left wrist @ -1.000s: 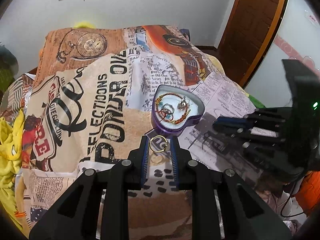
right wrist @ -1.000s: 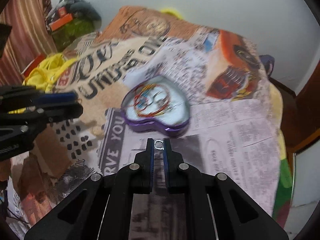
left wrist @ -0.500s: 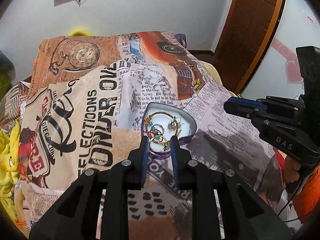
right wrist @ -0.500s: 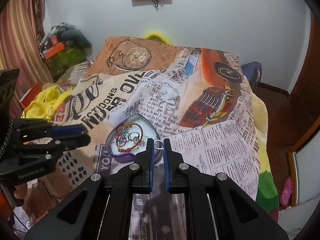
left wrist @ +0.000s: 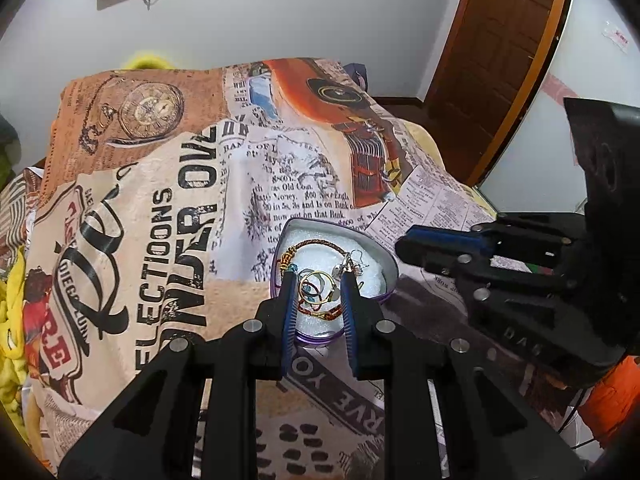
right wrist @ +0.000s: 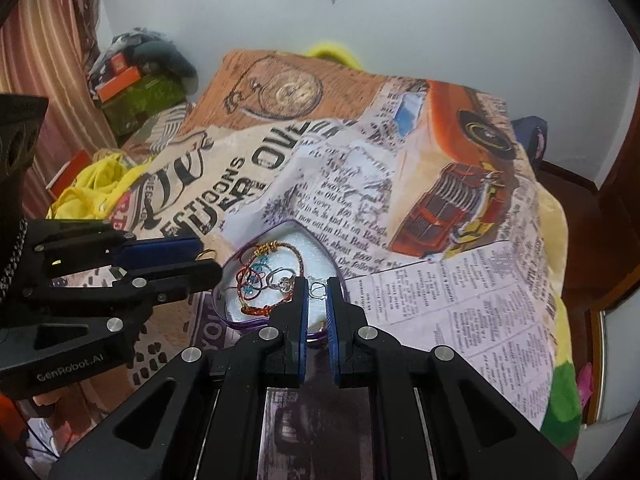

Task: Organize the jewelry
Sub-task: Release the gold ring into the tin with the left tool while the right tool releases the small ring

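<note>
A purple heart-shaped tin (left wrist: 390,268) (right wrist: 236,258) with a white lining lies on the printed blanket. It holds a red-gold bracelet (left wrist: 316,245) (right wrist: 280,249), rings and earrings. My left gripper (left wrist: 318,280) is shut on a gold hoop ring (left wrist: 318,285) and holds it over the tin; the hoop also shows in the right wrist view (right wrist: 205,255). My right gripper (right wrist: 317,289) is shut on a small silver ring (right wrist: 317,289) at the tin's right edge. It shows in the left wrist view (left wrist: 432,250) right of the tin.
The blanket (left wrist: 168,208) covers a bed. Yellow cloth (right wrist: 92,184) and boxes (right wrist: 132,92) lie at the left. A wooden door (left wrist: 500,60) stands at the right.
Both grippers have moved forward over the tin with their rings still held. The tin now sits right under the fingertips.
</note>
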`<state>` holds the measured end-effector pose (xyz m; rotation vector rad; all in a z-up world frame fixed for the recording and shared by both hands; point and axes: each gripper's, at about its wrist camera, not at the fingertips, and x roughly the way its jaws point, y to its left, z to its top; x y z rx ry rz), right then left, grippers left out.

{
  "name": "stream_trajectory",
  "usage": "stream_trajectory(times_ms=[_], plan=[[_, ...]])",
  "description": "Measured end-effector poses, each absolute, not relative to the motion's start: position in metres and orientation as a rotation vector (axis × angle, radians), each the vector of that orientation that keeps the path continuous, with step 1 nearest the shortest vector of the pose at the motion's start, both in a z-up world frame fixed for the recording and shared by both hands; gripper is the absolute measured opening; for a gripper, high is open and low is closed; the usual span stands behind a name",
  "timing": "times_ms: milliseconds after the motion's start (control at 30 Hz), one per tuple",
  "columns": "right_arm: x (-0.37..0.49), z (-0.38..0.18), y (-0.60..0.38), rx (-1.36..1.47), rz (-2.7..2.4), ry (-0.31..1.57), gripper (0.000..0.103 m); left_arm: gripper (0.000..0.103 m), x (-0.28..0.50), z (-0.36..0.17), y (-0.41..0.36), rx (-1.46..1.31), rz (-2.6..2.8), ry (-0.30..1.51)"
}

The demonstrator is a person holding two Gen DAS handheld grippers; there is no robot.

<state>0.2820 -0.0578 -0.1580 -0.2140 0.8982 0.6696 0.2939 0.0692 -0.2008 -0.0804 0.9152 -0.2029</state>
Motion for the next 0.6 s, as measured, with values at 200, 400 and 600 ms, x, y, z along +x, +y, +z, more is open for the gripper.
stream_trajectory(times_ms=[200,400,600], plan=[[0.29,-0.175,-0.051,-0.235,0.674,0.95,0.007,0.02,0.302,-0.213,0.069,-0.09,-0.212,0.938],[0.295,-0.187,-0.048,-0.248,0.677,0.991,0.007,0.02,0.308,-0.223,0.07,-0.099,-0.223,0.961],[0.293,-0.188,-0.046,-0.263,0.688,0.993,0.007,0.02,0.31,-0.229,0.069,-0.101,-0.227,0.976]])
